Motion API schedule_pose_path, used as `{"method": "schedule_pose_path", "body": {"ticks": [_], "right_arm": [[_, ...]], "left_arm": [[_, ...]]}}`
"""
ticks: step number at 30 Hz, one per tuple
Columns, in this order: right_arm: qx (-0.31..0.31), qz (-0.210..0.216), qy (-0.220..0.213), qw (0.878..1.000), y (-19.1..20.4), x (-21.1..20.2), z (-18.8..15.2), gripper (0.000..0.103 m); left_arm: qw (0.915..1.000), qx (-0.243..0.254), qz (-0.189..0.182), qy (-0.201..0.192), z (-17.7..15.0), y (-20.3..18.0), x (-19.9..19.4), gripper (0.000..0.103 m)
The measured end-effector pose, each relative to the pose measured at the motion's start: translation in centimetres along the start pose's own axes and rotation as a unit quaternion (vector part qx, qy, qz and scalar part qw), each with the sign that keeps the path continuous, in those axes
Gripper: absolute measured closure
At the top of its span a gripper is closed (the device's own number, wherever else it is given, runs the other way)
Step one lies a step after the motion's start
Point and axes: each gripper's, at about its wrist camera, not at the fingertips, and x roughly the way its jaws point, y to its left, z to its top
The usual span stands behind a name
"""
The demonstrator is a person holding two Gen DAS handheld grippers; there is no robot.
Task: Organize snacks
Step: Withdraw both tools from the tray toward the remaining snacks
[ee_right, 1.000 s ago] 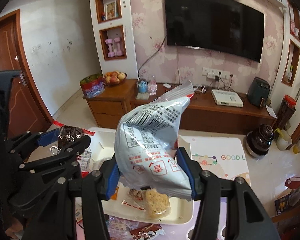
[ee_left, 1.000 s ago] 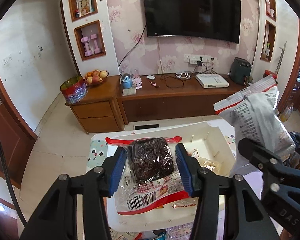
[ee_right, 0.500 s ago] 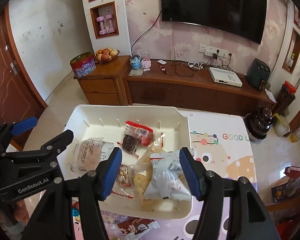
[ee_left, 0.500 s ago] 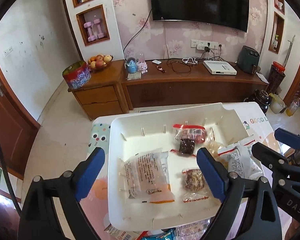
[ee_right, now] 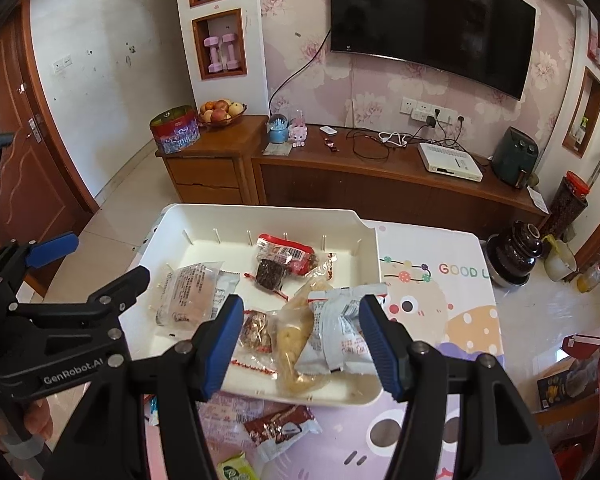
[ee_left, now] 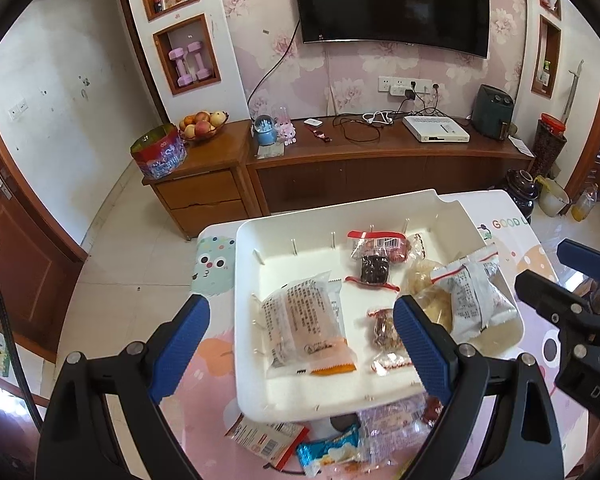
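Observation:
A white tray on the table holds several snack packets. My left gripper hovers over its near edge, wide open and holding nothing. Below it lies a clear pale packet with an orange end. Farther back lies the dark fruit packet with red edges. My right gripper is open above the tray's right part. The grey-white packet lies below it on a yellowish packet, and the pads do not touch it.
Loose snacks lie on the pink cartoon tablecloth before the tray: a blue packet, a brown one, a green one. A wooden TV cabinet stands beyond the table. A brown pot sits on the floor at right.
Both grippers have opened and let go: the dark fruit packet and the grey-white packet now lie in the tray. Both views have tipped down toward the tray.

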Motion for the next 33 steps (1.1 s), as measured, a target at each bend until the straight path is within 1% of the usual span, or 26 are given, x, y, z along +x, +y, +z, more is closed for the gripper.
{"method": "schedule_pose_path", "body": {"ticks": [10,14,20,25,29,33], "right_arm": [[-0.011,0.003,-0.013,1.000,1.0,-4.8,-1.8,0.043],[-0.015,0.012,-0.013,1.000,1.6,-6.5,-3.0,0.043],[-0.027,0.027,-0.012,0.999,2.9,-8.0,-5.6,0.043],[-0.032,0.046,-0.001,0.998,3.7,-8.0,-8.2,0.043],[-0.043,0.053,0.016,0.998,4.4,-6.9,-10.8,0.043],[-0.054,0.048,0.047,0.996,4.8,-4.6,-13.5,0.043]], "left_arm": [[0.9997,0.006,0.001,-0.024,-2.0,1.2,-5.8,0.010],[0.9995,0.003,-0.001,-0.030,-3.5,2.2,-8.1,0.010],[0.9995,-0.003,-0.007,-0.030,-6.6,3.9,-10.0,0.009],[0.9996,-0.005,-0.012,-0.024,-9.6,5.2,-10.2,0.008],[0.9998,0.006,-0.020,-0.002,-12.3,5.6,-8.7,0.008],[0.9986,0.034,-0.035,0.021,-14.8,5.3,-6.4,0.008]]}}
